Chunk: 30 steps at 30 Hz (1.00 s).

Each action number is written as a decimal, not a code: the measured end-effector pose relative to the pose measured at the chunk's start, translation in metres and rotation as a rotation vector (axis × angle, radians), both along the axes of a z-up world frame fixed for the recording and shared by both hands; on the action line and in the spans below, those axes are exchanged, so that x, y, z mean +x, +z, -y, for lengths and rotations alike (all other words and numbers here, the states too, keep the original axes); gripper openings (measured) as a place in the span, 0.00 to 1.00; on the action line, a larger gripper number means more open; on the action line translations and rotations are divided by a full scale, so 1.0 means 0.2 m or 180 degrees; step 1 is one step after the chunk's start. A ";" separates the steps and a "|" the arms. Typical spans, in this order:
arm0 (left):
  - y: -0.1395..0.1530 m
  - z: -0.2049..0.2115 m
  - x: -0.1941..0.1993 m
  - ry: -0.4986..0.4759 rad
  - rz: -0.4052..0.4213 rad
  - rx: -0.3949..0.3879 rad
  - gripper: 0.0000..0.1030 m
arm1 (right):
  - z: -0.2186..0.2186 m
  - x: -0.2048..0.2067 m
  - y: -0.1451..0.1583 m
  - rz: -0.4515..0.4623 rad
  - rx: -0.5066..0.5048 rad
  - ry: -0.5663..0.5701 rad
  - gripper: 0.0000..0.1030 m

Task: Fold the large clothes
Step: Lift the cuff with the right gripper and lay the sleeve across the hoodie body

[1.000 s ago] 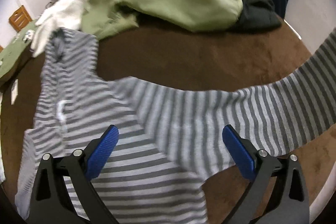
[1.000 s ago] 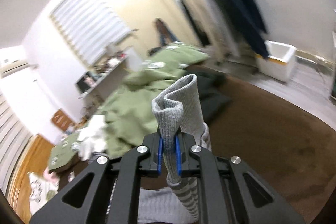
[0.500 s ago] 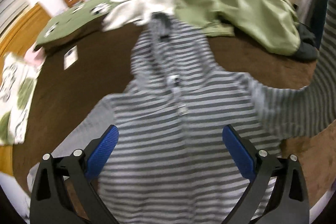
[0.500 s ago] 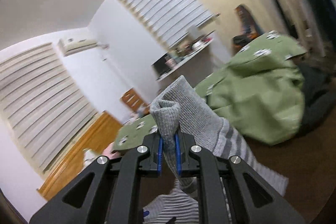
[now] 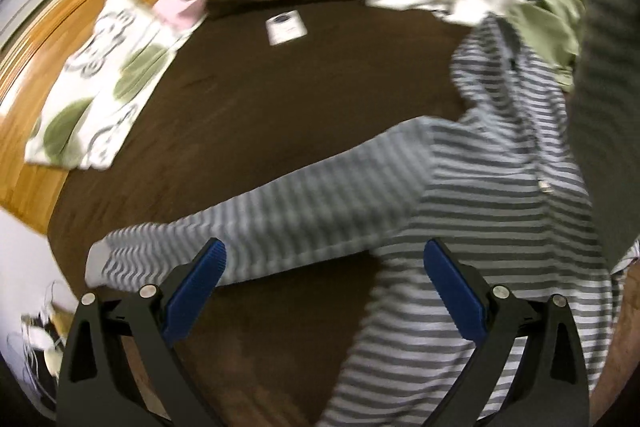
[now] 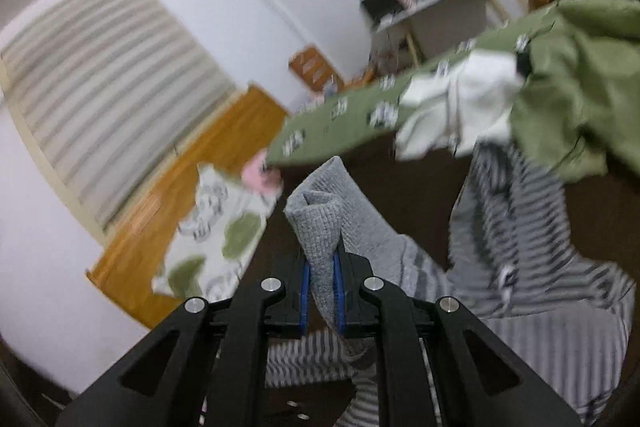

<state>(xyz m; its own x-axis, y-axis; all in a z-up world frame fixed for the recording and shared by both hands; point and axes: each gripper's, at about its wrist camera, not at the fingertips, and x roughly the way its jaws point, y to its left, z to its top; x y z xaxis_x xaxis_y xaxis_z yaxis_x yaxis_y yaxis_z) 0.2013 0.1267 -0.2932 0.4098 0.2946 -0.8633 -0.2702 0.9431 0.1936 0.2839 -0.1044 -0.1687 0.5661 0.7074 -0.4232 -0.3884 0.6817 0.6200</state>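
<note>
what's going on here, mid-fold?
A person is folding a striped hoodie spread on a brown bed cover. The right gripper is shut on the grey cuff of one sleeve, held up off the bed. The left gripper is open and empty above the other sleeve.

Both wrist views overlook striped hoodie (image 5: 500,195), bed.

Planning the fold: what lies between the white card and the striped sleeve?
Only bare brown bedcover lies between the small white card and the grey striped hoodie's sleeve, in the left wrist view.
</note>
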 end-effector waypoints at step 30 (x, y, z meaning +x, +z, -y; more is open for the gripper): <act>-0.28 -0.57 -0.11 0.0238 0.0045 -0.0348 0.94 | -0.41 -0.10 -0.85 -0.0715 -0.0868 0.0084 0.68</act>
<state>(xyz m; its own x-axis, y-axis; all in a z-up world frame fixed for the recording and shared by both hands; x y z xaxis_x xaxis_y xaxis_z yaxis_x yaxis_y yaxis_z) 0.1783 0.2404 -0.3498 0.4026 0.2294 -0.8862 -0.3425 0.9355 0.0866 0.2643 -0.0216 -0.3381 0.4206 0.5644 -0.7103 -0.2827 0.8255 0.4885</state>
